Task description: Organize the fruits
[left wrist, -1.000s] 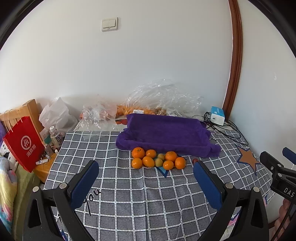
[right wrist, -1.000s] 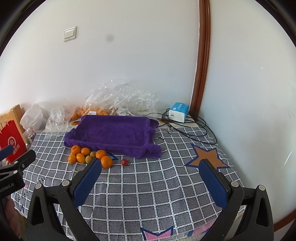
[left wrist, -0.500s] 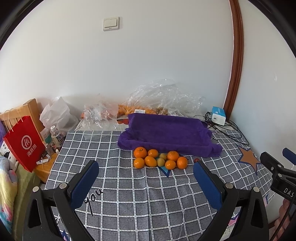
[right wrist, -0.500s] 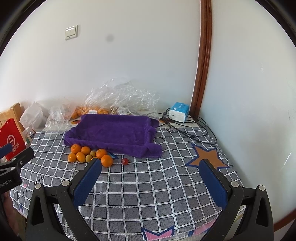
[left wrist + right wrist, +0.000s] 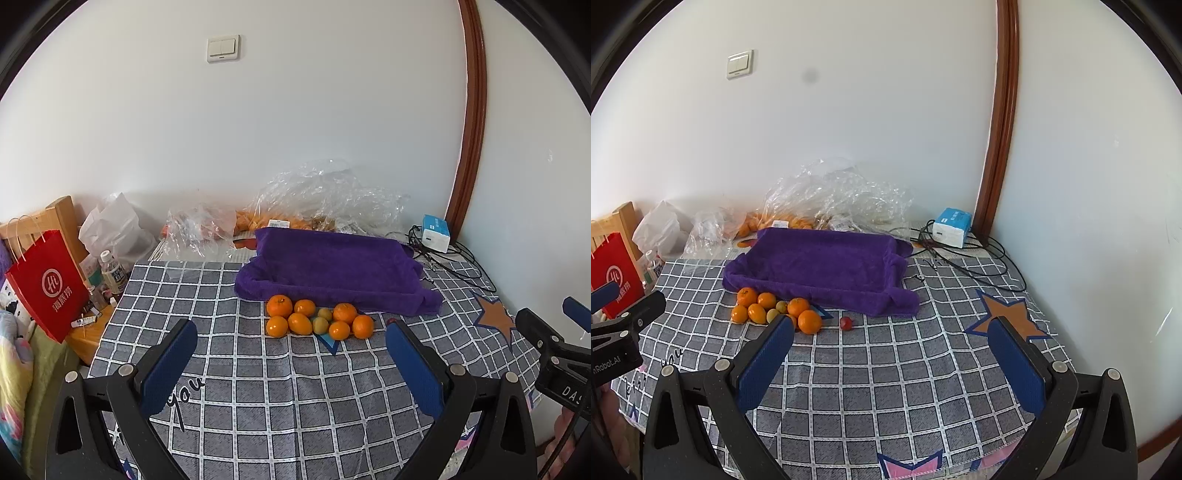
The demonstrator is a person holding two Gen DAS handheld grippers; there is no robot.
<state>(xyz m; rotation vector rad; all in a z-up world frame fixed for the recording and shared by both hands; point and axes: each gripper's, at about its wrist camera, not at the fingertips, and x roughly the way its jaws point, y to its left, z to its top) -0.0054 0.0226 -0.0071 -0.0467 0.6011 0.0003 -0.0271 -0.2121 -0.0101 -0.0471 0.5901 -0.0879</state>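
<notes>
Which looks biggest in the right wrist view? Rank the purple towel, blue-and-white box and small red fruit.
1. purple towel, by far the largest
2. blue-and-white box, though it sits farther back, so looks smaller than it is
3. small red fruit, smallest

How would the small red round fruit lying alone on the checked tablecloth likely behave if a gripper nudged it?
The small red round fruit would probably roll, being round. Likely light, being tiny. Nothing touches it to stop it.

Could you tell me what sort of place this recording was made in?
Probably a room in a home, perhaps a bedroom corner: a table with a checked tablecloth against a white wall, a light switch, a red shopping bag and patterned bedding at the left edge.
</notes>
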